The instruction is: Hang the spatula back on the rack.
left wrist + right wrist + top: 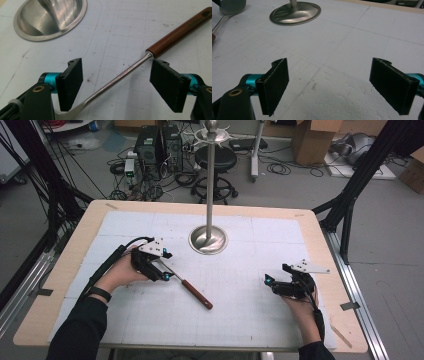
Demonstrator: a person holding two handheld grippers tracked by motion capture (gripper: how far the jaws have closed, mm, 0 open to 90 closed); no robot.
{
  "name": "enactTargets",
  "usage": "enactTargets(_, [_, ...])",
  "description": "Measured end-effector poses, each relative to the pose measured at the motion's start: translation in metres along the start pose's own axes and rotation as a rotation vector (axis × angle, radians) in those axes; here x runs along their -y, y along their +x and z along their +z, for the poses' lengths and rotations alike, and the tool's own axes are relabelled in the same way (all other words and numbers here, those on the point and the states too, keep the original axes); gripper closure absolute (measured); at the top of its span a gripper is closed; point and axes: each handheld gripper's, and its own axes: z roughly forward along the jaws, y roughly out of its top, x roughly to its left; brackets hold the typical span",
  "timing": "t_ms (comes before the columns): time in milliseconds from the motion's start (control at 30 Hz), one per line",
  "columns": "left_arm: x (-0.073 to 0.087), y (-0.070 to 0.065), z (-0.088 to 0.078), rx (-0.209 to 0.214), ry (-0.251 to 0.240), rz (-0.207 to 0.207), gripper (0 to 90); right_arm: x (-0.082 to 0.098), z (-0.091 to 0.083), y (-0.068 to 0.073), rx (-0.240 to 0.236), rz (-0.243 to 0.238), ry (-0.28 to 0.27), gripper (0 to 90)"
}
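Below and left of the metal stand base [208,240], we see the left gripper [167,272], jaws wide, astride the utensil [130,67] lying on the table [60,265]; the right gripper [272,282] sits lower right, jaws wide and empty.

Left hand-held gripper [167,274] over utensil's metal shaft [172,270] — right hand-held gripper [272,282] apart, resting

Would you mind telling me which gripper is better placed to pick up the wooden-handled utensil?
Left. The left gripper already straddles the utensil at its metal shaft, jaws open. The right gripper rests apart over bare mat.
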Motion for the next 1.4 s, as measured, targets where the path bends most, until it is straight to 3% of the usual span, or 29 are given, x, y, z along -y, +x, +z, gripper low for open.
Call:
enactTargets(67, [0.0, 0.0, 0.004, 0.002, 0.022, 0.007, 28.3, 0.0, 0.0, 0.0, 0.0, 0.0, 0.001, 15.0])
enactTargets(133, [-0.004, 0.001, 0.006, 0.008, 0.075, 0.032, 29.1, 0.0, 0.0, 0.0, -0.001, 0.0, -0.001, 15.0])
enactTargets(233, [-0.009, 0.003, 0.009, 0.036, 0.08, 0.035, 30.0, 0.0, 0.0, 0.0, -0.003, 0.001, 0.0, 15.1])
enactTargets(300, [-0.009, 0.005, 0.011, 0.032, 0.111, 0.051, 32.2, 0.0, 0.0, 0.0, -0.003, 0.0, 0.0, 15.1])
enactTargets(467, [-0.004, 0.007, 0.017, 0.046, 0.153, 0.048, 35.9, 0.0, -0.001, 0.0, -0.003, 0.006, 0.002, 15.1])
enactTargets(633, [-0.001, 0.005, 0.024, 0.063, 0.177, 0.061, 46.7, 0.001, -0.001, -0.001, -0.003, 0.007, 0.003, 15.1])
enactTargets(700, [0.0, 0.007, 0.024, 0.076, 0.18, 0.047, 49.6, 0.001, -0.002, -0.001, -0.001, 0.009, 0.002, 15.1])
enactTargets(733, [0.001, 0.007, 0.024, 0.079, 0.176, 0.032, 49.8, 0.001, -0.002, -0.001, -0.001, 0.008, 0.001, 15.1])
enactTargets(967, [0.0, 0.006, 0.024, 0.082, 0.178, 0.038, 51.6, 0.002, -0.002, -0.001, -0.003, 0.006, 0.003, 15.1])
enactTargets(1133, [-0.001, 0.003, 0.023, 0.109, 0.187, 0.053, 65.8, 0.002, -0.002, -0.001, -0.005, 0.009, 0.004, 15.1])
enactTargets(1300, [-0.003, 0.0, 0.023, 0.106, 0.2, 0.058, 69.3, 0.002, -0.002, -0.001, -0.005, 0.009, 0.003, 15.2])
enactTargets(1400, [-0.004, -0.003, 0.023, 0.117, 0.211, 0.064, 77.2, 0.002, -0.002, -0.001, -0.005, 0.014, 0.004, 15.1])
